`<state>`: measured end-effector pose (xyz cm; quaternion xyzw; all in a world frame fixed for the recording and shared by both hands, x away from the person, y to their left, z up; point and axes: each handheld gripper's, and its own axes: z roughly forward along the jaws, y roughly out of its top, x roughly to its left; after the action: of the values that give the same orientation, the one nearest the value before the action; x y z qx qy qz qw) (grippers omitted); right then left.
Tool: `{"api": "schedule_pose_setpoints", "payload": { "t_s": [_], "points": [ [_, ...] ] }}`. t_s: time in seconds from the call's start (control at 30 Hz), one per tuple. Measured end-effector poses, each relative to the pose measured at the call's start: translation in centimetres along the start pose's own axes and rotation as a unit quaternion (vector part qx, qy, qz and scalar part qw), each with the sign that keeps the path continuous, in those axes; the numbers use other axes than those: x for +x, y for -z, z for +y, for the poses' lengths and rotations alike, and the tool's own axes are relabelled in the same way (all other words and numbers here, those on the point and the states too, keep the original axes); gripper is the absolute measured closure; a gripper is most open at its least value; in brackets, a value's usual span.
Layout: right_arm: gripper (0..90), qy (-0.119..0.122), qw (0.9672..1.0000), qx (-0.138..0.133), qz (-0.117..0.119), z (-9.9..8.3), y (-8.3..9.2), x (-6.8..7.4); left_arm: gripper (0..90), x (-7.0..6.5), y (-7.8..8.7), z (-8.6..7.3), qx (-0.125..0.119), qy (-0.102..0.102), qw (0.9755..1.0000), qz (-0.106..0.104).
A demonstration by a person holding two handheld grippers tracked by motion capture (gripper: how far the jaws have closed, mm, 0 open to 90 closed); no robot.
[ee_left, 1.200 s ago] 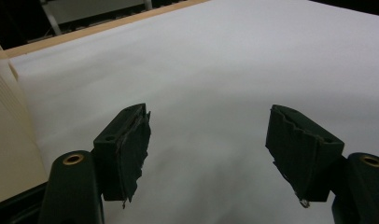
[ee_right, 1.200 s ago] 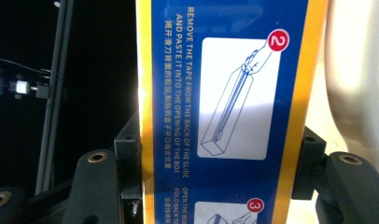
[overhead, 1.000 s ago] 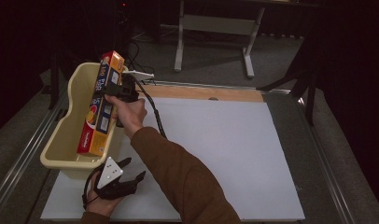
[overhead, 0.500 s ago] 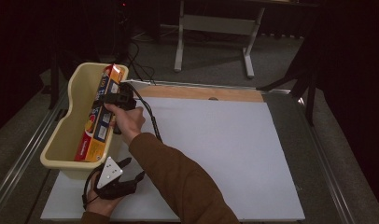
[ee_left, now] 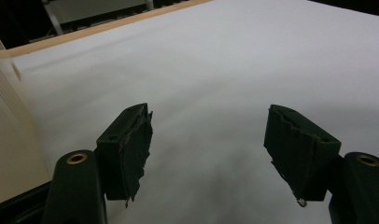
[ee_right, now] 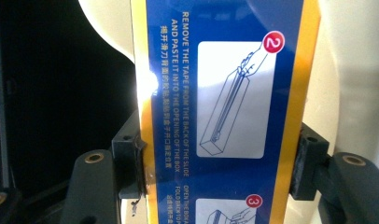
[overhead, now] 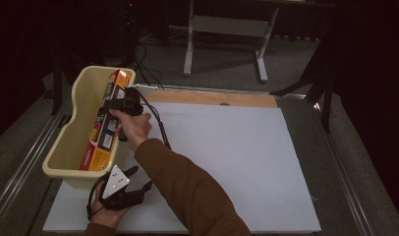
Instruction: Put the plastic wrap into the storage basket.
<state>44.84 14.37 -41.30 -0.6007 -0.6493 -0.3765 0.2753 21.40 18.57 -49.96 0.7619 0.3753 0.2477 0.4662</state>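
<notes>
A long blue, orange and red box [overhead: 105,132] lies lengthwise in the cream plastic bin [overhead: 75,101], leaning along its right wall with its far end at the rim. My right gripper [overhead: 120,105] reaches over that wall. In the right gripper view its pads [ee_right: 128,161] touch both orange edges of the box [ee_right: 215,93], and the jaws have just been opening a little. My left gripper [overhead: 138,178] rests low on the white board in front of the bin. Its jaws stand wide apart with nothing between the fingertips [ee_left: 208,149].
The white board [overhead: 227,157] covers most of the table, with a wooden strip [overhead: 212,97] along its far edge. A metal stand [overhead: 227,29] is on the floor behind. Metal rails run along both table sides. The right sleeve crosses the board's near-left part.
The right hand has brought the box down from a tilt above the bin's rim into the bin. The left gripper has stayed in place.
</notes>
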Motion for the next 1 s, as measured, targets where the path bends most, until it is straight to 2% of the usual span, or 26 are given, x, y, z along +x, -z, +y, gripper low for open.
{"api": "schedule_pose_setpoints", "payload": {
  "t_s": [0.27,0.53,0.7,1.0],
  "points": [
    [35.7,0.023,0.9995,0.003,-0.021,-0.2,0.2,0.5,31.4,0.0,0.0,0.0,0.001,0.000,1.0000,0.001],
    [34.6,0.032,0.9990,0.005,-0.032,-0.3,0.4,0.8,31.4,0.0,-0.1,0.0,0.001,0.001,1.0000,0.003],
    [30.9,0.044,0.9984,0.012,-0.032,-0.4,0.7,1.0,31.4,0.0,-0.1,0.0,0.001,0.002,1.0000,0.003],
    [33.0,0.059,0.9974,0.028,-0.033,-0.2,1.8,0.9,30.8,0.0,-0.1,0.0,0.003,0.003,1.0000,0.002]
  ]
}}
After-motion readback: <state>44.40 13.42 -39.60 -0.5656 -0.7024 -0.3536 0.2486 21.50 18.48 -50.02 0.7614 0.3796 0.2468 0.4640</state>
